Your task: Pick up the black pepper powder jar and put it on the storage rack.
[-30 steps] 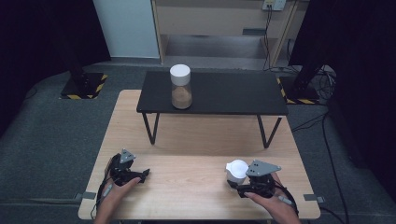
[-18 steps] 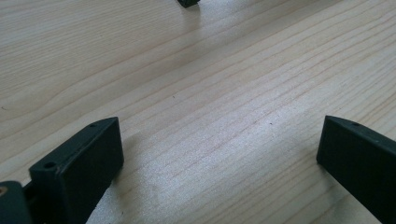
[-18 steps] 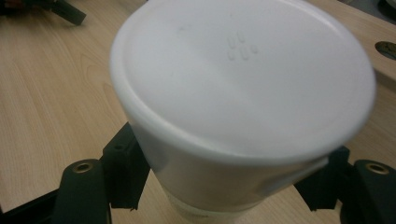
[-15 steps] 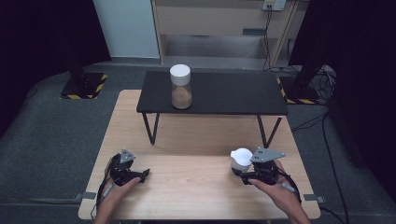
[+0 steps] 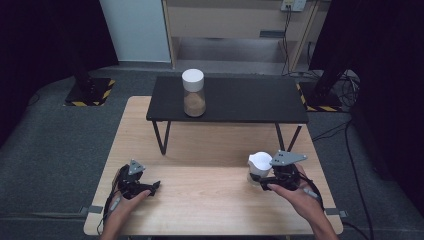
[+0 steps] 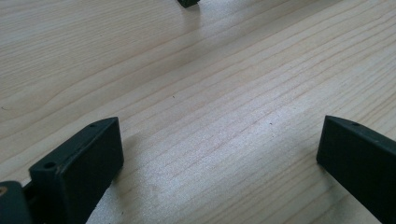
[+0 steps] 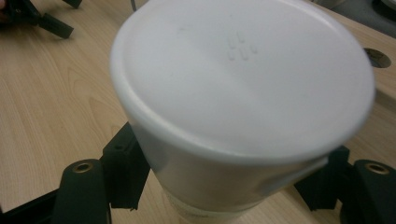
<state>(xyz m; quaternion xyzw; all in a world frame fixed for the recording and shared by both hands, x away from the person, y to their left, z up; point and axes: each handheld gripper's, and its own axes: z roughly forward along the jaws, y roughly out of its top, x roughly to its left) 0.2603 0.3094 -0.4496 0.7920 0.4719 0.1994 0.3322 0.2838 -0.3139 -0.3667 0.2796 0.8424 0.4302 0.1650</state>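
My right gripper (image 5: 262, 176) is shut on a white-lidded jar (image 5: 259, 166), held over the right part of the wooden table (image 5: 210, 150). In the right gripper view the jar's white lid (image 7: 243, 79) looms large, with the black jaws pressed against the jar's body on both sides. A second jar (image 5: 193, 93), white-lidded with brown contents, stands upright on the black bench (image 5: 235, 100) at its left part. My left gripper (image 5: 150, 186) rests low at the table's front left. Its jaws stand wide apart over bare wood in the left gripper view, with nothing between them (image 6: 219, 154).
The black bench straddles the far half of the wooden table on thin legs (image 5: 161, 137). A white panel and a wooden cabinet (image 5: 235, 20) stand behind. Cables (image 5: 345, 85) lie on the grey floor at the right. A round hole (image 7: 377, 57) marks the tabletop near the held jar.
My right gripper has moved away from the table's front edge and risen a little with the jar in it. The left gripper has stayed in place.
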